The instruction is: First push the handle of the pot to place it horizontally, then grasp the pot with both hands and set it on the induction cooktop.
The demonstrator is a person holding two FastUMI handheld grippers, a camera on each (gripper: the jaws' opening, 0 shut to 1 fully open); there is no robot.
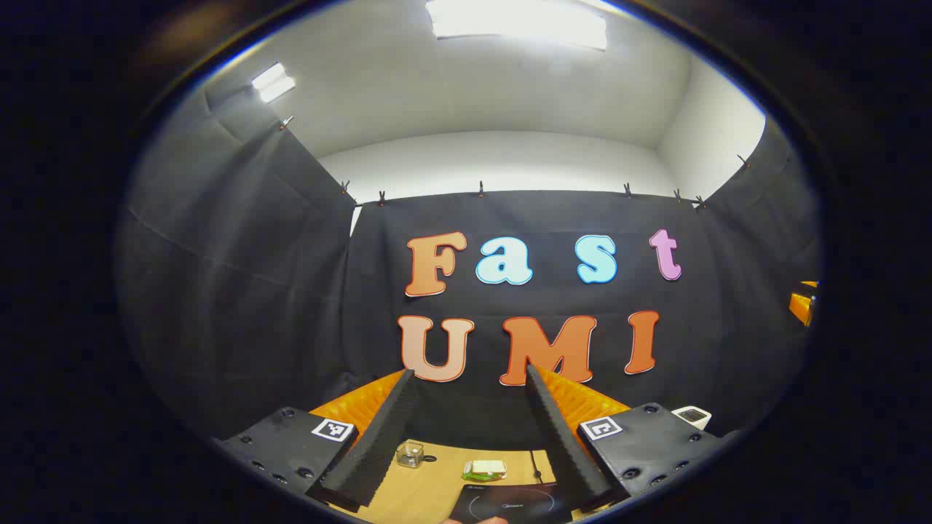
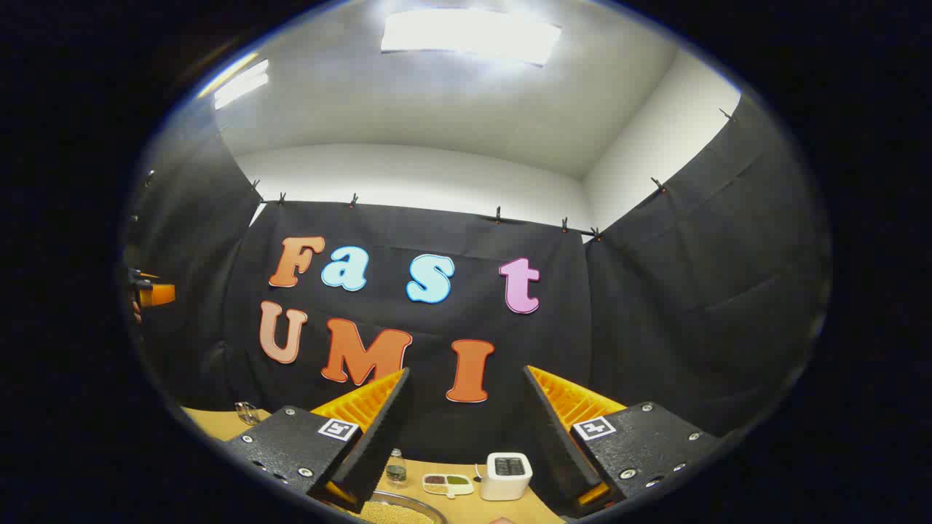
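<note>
My left gripper (image 1: 470,371) is held high, pointing at the booth wall, open with nothing between its fingers. Low between them lies the black induction cooktop (image 1: 513,502) on the wooden table (image 1: 429,487). My right gripper (image 2: 466,371) is also raised and open, holding nothing. Under it, a round metal rim (image 2: 408,503) with pale grains inside peeks in at the bottom edge. I cannot tell whether this is the pot. An orange part of the right gripper (image 1: 803,302) shows at the far right of the left gripper view, and the left gripper (image 2: 154,294) at the far left of the right gripper view.
Near the cooktop stand a small glass jar (image 1: 410,453) and a green and white packet (image 1: 484,469). A white toaster (image 2: 507,474), a small divided dish (image 2: 445,483) and a little bottle (image 2: 395,467) sit toward the back of the table.
</note>
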